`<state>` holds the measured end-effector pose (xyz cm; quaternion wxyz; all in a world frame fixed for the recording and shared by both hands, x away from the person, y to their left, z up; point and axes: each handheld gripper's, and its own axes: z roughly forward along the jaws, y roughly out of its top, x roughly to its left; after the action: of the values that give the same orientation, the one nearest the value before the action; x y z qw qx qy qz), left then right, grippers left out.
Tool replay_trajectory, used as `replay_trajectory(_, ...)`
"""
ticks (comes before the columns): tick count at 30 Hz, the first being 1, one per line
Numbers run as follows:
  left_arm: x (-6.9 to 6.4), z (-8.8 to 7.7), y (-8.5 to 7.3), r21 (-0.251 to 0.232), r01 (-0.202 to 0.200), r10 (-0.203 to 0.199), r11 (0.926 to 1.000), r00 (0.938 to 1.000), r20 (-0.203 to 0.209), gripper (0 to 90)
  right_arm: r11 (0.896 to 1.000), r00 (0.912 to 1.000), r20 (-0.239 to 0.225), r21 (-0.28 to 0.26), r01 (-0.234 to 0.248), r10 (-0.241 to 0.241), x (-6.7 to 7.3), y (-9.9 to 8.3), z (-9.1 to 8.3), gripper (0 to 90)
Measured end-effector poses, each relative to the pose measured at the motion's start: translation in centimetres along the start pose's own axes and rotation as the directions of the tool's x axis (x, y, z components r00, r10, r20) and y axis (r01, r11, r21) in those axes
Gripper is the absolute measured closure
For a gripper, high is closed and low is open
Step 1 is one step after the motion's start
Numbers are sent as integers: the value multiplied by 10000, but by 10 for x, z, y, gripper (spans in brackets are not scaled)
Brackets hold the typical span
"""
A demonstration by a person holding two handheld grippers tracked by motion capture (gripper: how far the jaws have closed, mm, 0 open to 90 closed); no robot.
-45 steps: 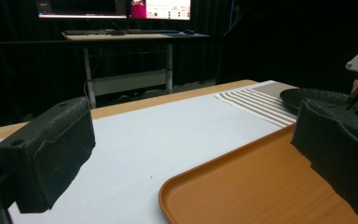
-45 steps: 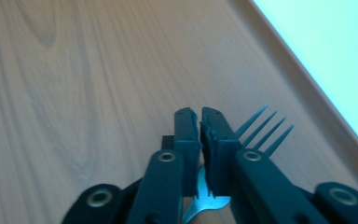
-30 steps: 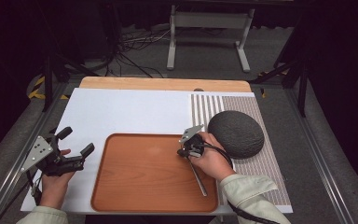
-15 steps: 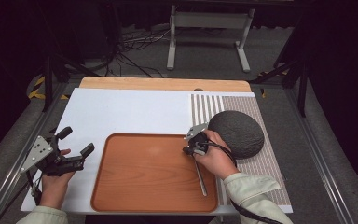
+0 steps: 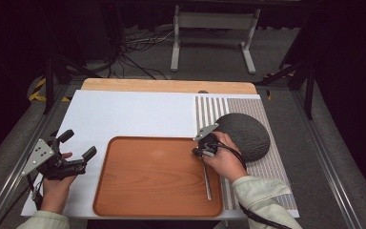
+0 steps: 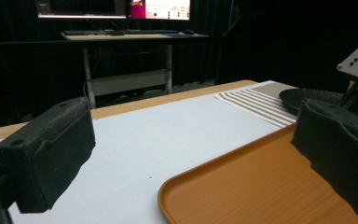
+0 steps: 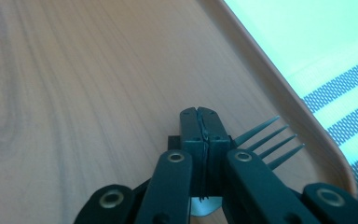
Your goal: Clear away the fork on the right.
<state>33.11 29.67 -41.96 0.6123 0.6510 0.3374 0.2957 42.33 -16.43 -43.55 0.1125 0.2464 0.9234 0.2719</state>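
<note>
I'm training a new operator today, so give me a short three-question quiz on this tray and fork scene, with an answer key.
1. True or false: the left claw is open.
2. Where do the fork tines lie? A: over the wooden tray. B: on the striped mat. C: on the dark round plate.
3. Fill in: the jaws of the right claw are ____.
Key: 1 true; 2 A; 3 shut.

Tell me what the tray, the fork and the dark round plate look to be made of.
Tray: wood or wood-look laminate, smooth satin finish; grain lines and a soft sheen show in the right gripper view. Fork: likely metal, judging by its thin grey handle and slim pointed tines, though the tines look dark here. Plate: probably stoneware or stone-look ceramic, matte; its dark grey surface looks speckled and shows no glare.
</note>
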Motion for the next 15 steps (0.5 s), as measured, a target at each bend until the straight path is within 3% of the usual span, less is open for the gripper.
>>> replay_trajectory(15, 0, 0, 0, 34, -3, 3, 10000, 10000, 16, 2, 9993, 9992, 180, 77, -355, 354, -6, -6, -4, 900)
